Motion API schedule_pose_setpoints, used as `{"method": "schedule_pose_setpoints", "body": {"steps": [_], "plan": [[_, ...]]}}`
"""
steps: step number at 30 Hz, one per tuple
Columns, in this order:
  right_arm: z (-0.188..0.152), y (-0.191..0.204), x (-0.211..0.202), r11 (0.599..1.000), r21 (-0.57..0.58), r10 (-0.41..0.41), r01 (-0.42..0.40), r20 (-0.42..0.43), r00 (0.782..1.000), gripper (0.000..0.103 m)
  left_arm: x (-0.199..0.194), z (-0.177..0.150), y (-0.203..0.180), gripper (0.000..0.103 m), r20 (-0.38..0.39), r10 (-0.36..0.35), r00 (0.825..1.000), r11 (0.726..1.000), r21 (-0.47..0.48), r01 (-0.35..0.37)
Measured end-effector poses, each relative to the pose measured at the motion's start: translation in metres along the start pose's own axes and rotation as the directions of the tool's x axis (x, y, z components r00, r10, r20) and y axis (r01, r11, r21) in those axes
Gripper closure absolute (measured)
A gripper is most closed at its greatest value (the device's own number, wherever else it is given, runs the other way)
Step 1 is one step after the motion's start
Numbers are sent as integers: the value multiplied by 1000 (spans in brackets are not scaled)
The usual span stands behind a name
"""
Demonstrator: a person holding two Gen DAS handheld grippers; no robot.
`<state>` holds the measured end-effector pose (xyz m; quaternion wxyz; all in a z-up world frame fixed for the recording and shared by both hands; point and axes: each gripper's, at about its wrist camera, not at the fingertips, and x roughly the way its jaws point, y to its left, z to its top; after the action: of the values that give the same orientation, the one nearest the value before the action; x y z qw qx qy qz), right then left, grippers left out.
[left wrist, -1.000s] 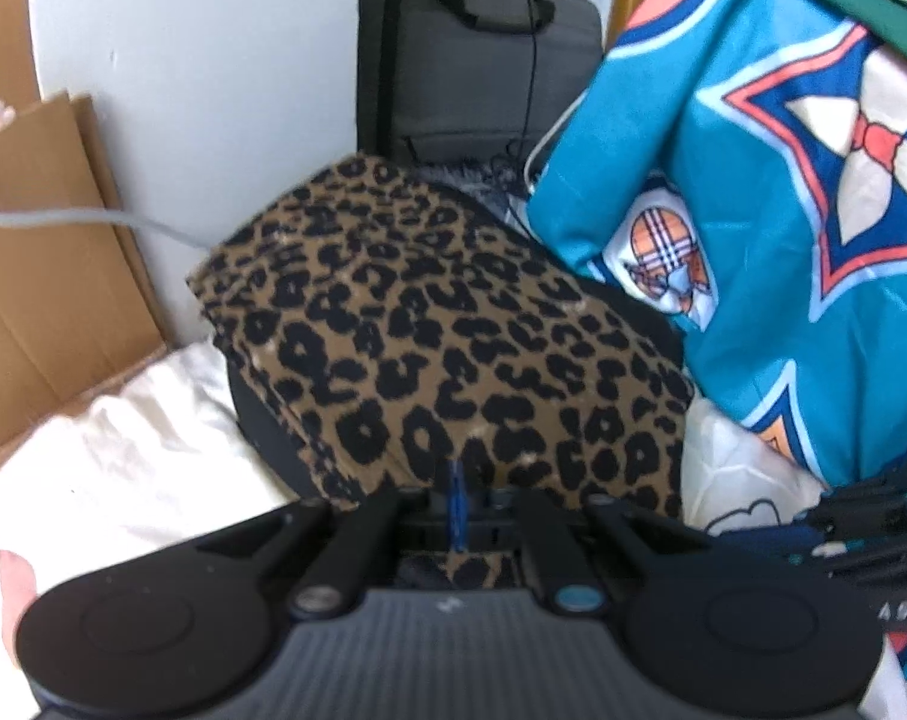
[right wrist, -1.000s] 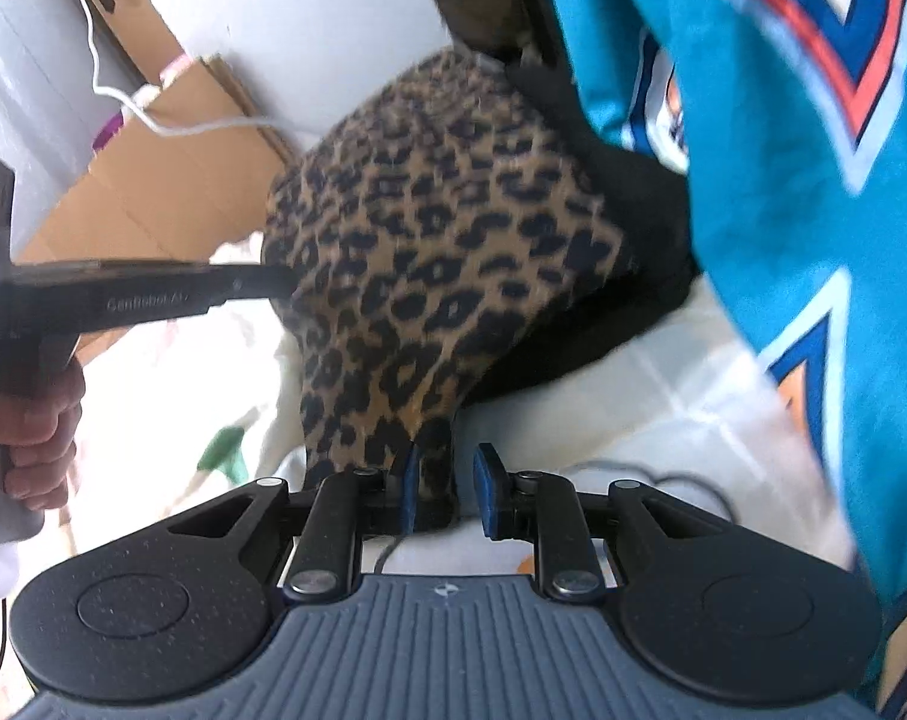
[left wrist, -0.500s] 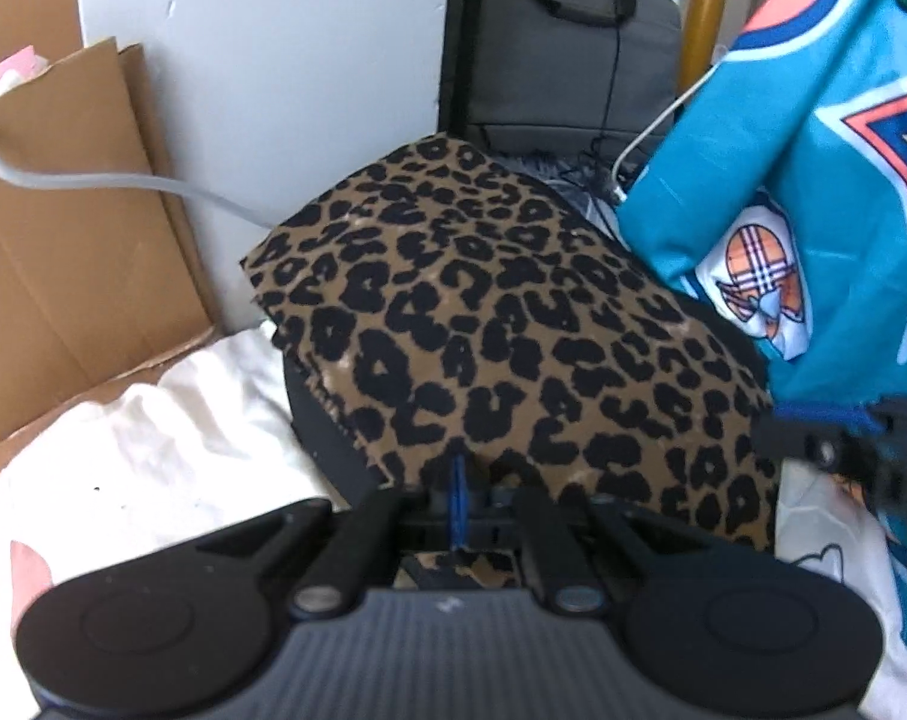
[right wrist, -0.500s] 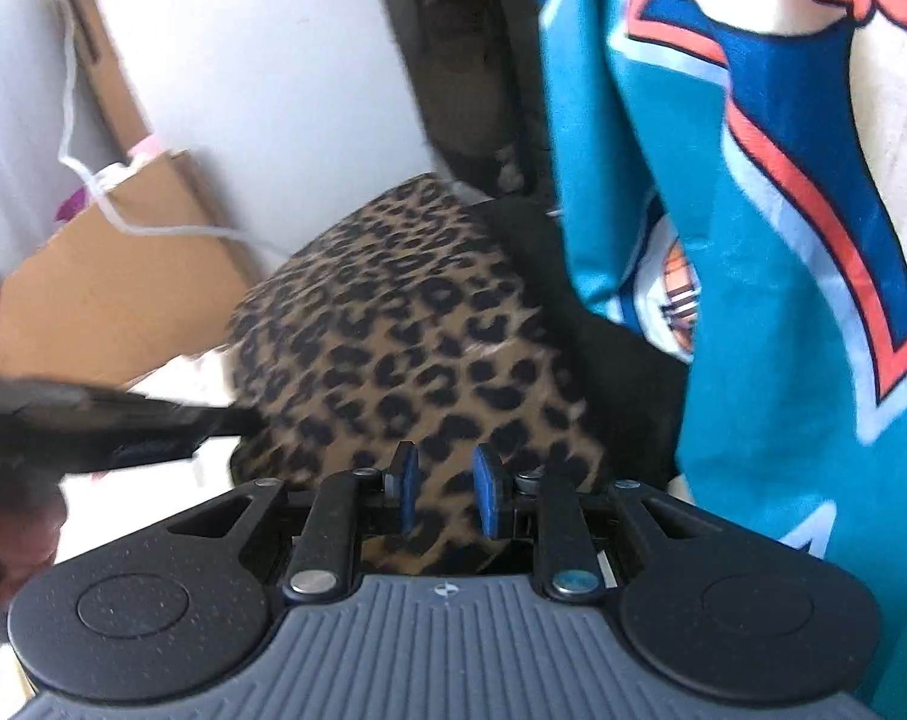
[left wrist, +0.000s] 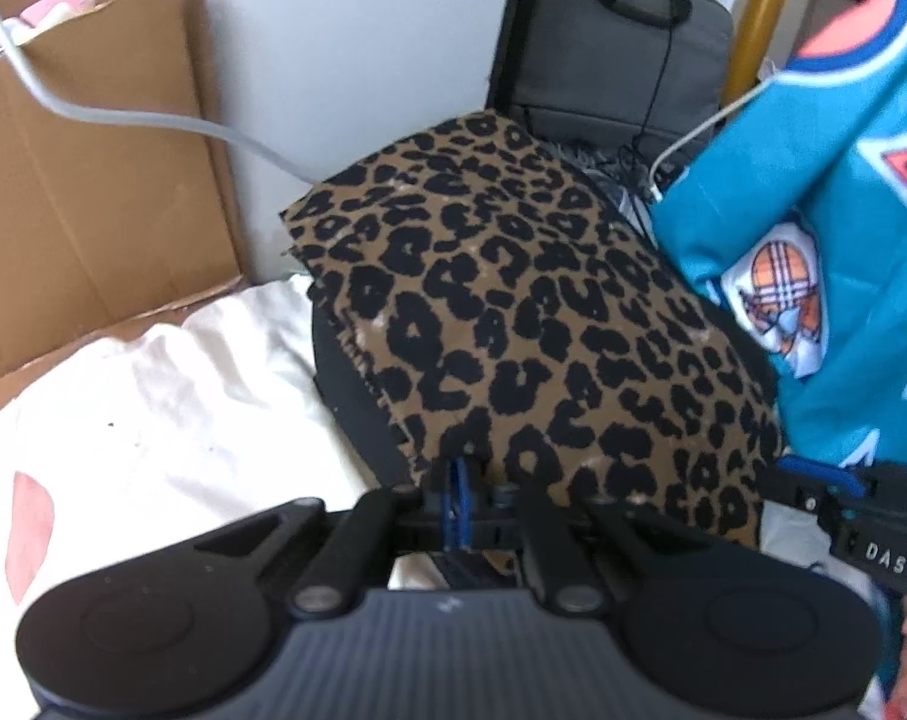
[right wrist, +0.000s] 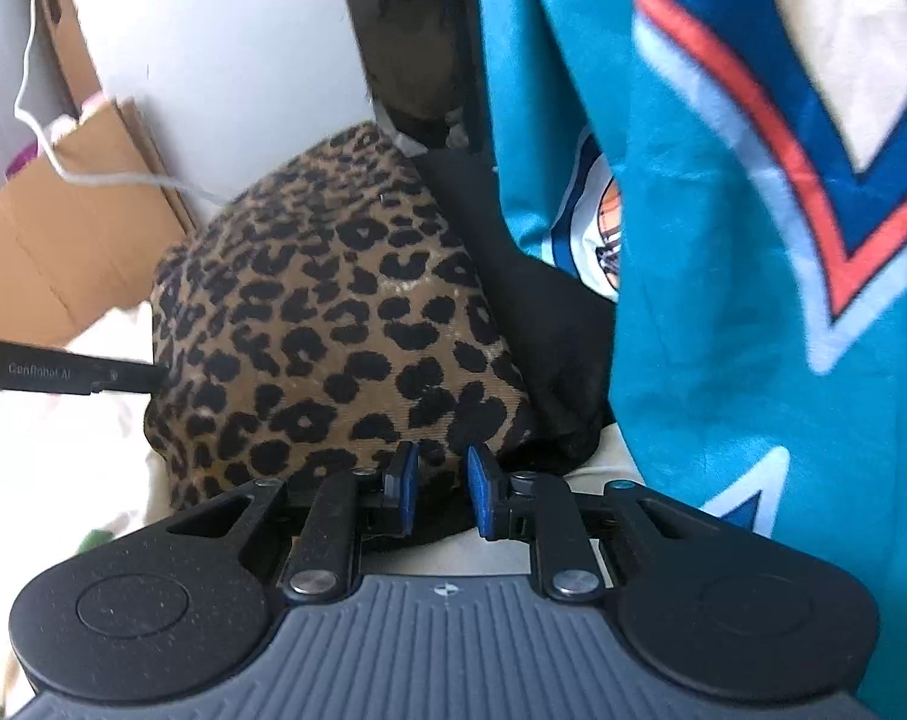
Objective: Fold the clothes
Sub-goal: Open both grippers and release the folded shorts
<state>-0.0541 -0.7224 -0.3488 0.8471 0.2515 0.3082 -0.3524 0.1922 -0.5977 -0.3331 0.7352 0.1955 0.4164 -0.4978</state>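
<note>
Leopard cloth (left wrist: 531, 324): your left hand-held gripper (left wrist: 458, 504) stays clamped on its edge; right hand-held gripper (right wrist: 441, 483) has released, pads apart — fold laid.

Tan leopard-print cloth (left wrist: 531, 324) with black spots lies over black fabric (right wrist: 549, 324), beside a teal jersey (left wrist: 813, 276).

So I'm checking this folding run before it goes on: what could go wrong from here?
1. The left claw pinches only the near edge of the leopard cloth; that thin bite could slip out.
2. The right claw is open with nothing in it, so the cloth may sag or twist on that side.
3. The teal jersey hangs close beside the cloth and could get snagged.
</note>
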Motion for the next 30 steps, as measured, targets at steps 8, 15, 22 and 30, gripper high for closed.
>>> {"method": "schedule_pose_setpoints", "body": {"steps": [8,15,22,30], "plan": [[19,20,-23,999,11,38,-38,8,999,54,-47,8,4,35,13,24,1000,998,-65,-23],[41,42,-63,1000,-1,21,-21,-23,1000,33,-104,27,11,19,16,41,999,985,-169,-37],[77,68,-106,999,39,43,-39,-108,993,8,-166,54,-6,8,11,91,996,987,-137,-88],[117,93,-178,994,109,-16,26,-99,995,7,-249,49,-27,1,-32,132,991,979,-155,-136]]}}
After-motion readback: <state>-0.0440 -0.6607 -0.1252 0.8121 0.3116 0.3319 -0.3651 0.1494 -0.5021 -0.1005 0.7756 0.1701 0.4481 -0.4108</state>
